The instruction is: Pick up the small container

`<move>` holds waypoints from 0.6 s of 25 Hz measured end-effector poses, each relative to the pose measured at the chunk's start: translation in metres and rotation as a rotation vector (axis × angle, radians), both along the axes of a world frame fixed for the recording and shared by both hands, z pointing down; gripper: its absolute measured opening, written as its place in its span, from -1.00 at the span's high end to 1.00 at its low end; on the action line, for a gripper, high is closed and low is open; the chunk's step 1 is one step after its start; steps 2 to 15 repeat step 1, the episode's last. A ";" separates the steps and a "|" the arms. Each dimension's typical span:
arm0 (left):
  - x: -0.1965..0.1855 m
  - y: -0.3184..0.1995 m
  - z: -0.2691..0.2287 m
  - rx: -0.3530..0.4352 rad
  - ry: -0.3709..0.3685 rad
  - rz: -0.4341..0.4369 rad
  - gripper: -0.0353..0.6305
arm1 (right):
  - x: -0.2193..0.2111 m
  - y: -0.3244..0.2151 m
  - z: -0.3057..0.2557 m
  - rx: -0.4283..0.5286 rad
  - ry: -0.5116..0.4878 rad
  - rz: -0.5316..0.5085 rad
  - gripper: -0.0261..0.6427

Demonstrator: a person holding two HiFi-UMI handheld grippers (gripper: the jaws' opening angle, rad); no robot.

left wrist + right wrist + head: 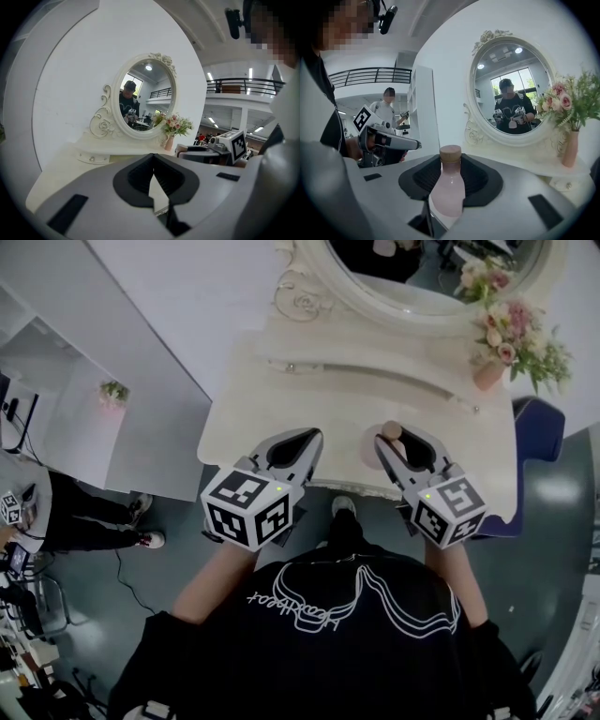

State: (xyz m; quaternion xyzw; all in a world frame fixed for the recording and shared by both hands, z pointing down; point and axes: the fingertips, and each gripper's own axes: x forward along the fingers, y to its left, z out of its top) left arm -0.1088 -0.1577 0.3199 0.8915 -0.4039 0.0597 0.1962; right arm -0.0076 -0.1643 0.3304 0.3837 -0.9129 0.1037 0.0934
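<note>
The small container (447, 187) is a pale pink bottle with a tan round cap. It stands upright between the jaws of my right gripper (451, 164), which is shut on its body. In the head view the small container (390, 433) shows at the tips of the right gripper (396, 444), over the front edge of the white dressing table (281, 381). My left gripper (298, 442) hovers beside it over the same edge. Its black pads (140, 176) meet with nothing between them.
An oval mirror (422, 277) in an ornate white frame stands at the back of the table. A pink vase of flowers (511, 338) sits at the back right. A blue seat (539, 423) is right of the table. A person (84, 512) stands far left.
</note>
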 end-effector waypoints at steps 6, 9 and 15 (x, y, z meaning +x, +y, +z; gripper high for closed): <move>0.000 0.002 0.000 -0.002 -0.001 0.001 0.88 | -0.001 0.003 0.001 -0.002 0.001 0.000 0.52; 0.000 0.002 0.000 -0.002 -0.001 0.001 0.88 | -0.001 0.003 0.001 -0.002 0.001 0.000 0.52; 0.000 0.002 0.000 -0.002 -0.001 0.001 0.88 | -0.001 0.003 0.001 -0.002 0.001 0.000 0.52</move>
